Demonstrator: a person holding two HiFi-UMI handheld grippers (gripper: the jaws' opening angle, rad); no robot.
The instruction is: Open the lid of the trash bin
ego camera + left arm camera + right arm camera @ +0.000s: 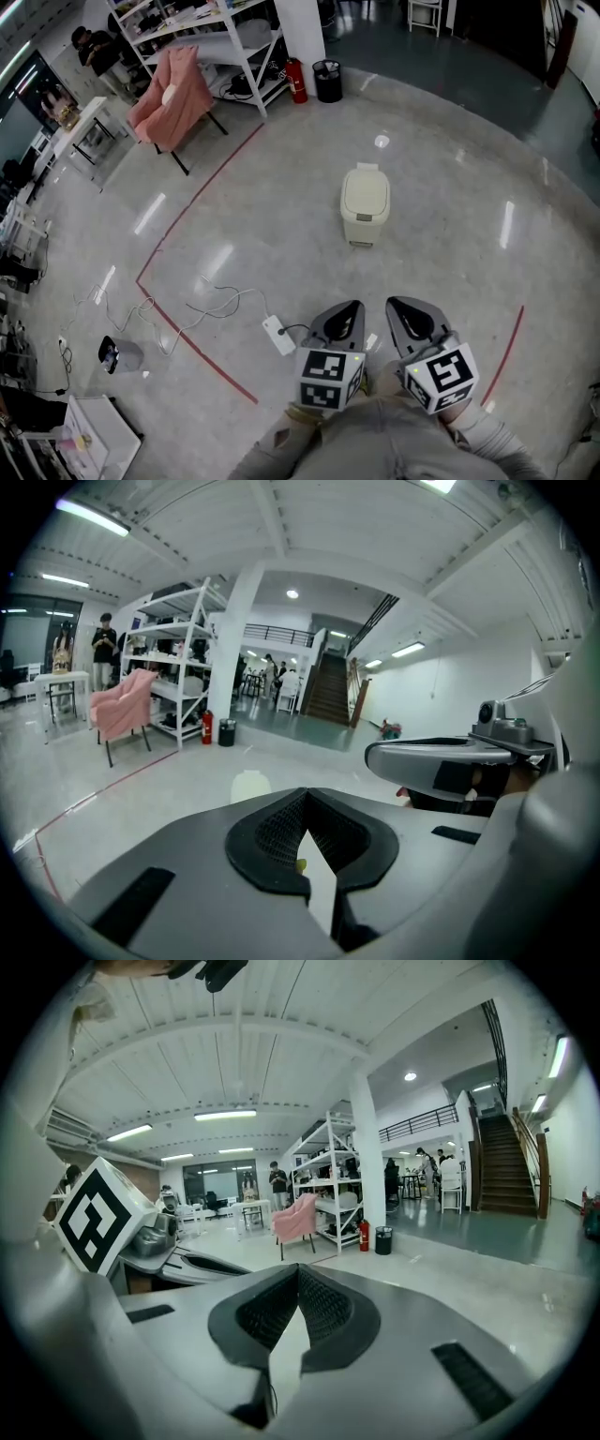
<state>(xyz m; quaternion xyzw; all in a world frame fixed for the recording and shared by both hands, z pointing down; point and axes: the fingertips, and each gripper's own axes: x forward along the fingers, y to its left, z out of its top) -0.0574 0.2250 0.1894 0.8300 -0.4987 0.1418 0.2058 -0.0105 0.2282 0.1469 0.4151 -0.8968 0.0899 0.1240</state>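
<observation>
Holding left tongs (352,307) and right tongs (398,305) closed and empty, we see the trash bin (365,204) well ahead of them on the floor (459,197), lid (365,190) down. We judge closed tips could slip off the lid or push the bin sliding.

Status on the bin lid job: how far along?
Done: nothing. The cream trash bin stands on the floor with its lid down. In hand: nothing. The left tongs and right tongs are shut, empty and well short of the bin. Left: approach, then lift the lid.
</observation>
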